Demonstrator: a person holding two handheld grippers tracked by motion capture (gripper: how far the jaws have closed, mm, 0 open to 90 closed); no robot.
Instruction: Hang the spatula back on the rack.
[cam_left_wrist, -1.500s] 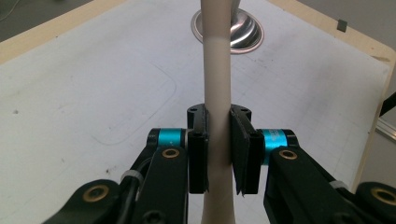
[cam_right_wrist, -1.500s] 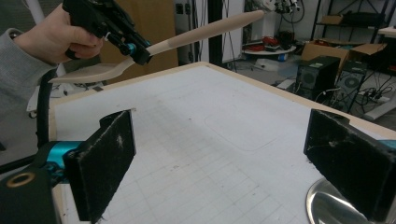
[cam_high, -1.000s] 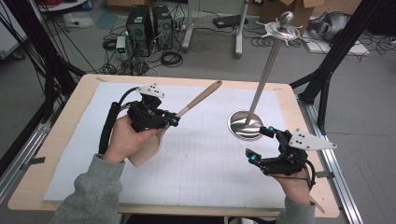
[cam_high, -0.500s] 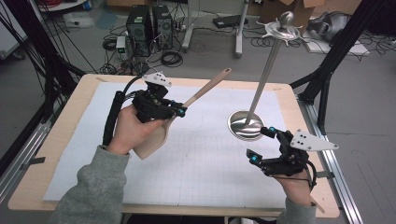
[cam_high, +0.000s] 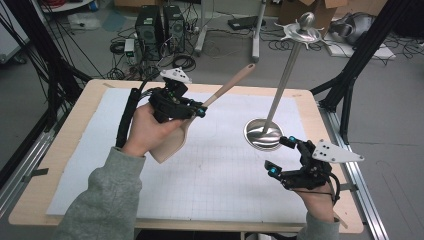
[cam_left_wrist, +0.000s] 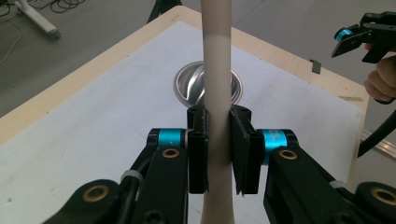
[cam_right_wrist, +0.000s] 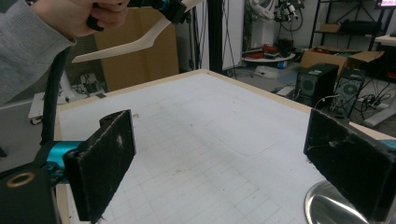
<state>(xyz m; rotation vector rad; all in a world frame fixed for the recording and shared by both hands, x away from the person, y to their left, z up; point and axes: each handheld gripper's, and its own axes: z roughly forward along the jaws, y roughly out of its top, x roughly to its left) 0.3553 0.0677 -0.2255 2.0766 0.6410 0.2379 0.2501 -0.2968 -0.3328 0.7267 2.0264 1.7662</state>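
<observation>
Jaws of the left hand-held gripper (cam_high: 199, 110) are clamping the handle of a wooden spatula (cam_high: 172, 142), holding it tilted in the air above the counter (cam_high: 100, 92), left of the metal stand (cam_high: 263, 134). Near the stand's round base, on its right, the right hand-held gripper (cam_high: 280, 156) is hovering with its jaws spread wide, gripping nothing.
</observation>
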